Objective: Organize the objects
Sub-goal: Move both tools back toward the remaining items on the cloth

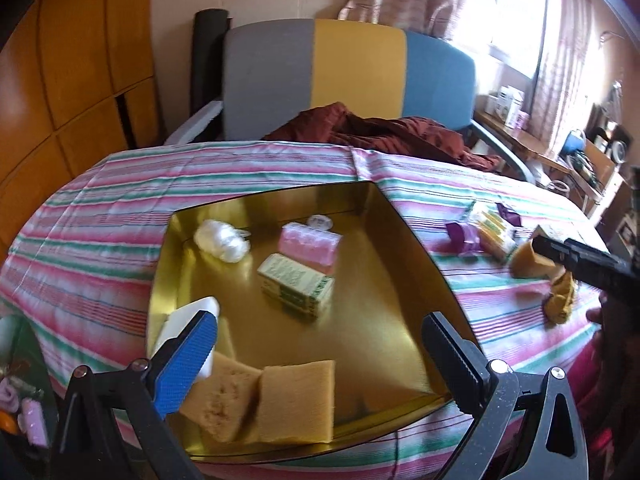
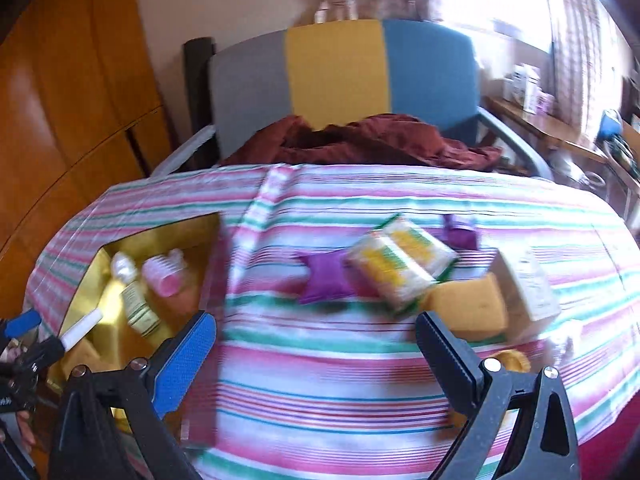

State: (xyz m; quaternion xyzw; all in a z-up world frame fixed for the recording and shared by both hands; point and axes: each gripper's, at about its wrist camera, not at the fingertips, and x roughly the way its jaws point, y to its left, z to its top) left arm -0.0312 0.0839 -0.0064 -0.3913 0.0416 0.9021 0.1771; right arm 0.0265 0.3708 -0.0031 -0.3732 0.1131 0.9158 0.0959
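A gold tray [image 1: 404, 276] lies on the striped cloth. It holds two tan sponges [image 1: 296, 400], a green-white box [image 1: 296, 284], a pink case [image 1: 310, 242], a white plastic wad [image 1: 222, 240] and a white bar [image 1: 192, 316]. My left gripper [image 1: 320, 356] is open and empty above the tray's near part. My right gripper [image 2: 316, 356] is open and empty above bare cloth. Beyond it lie a purple star cushion [image 2: 326, 280], a yellow-white packet [image 2: 400, 268], a tan sponge [image 2: 468, 308], a white box [image 2: 528, 288] and a purple piece [image 2: 462, 230].
A chair with a grey, yellow and blue back [image 1: 348, 76] stands behind the table, with a maroon cloth [image 1: 384, 132] on it. Wooden cabinets [image 1: 72, 80] are at the left. A cluttered desk [image 1: 560, 148] stands at the right. The tray also shows in the right wrist view [image 2: 92, 280].
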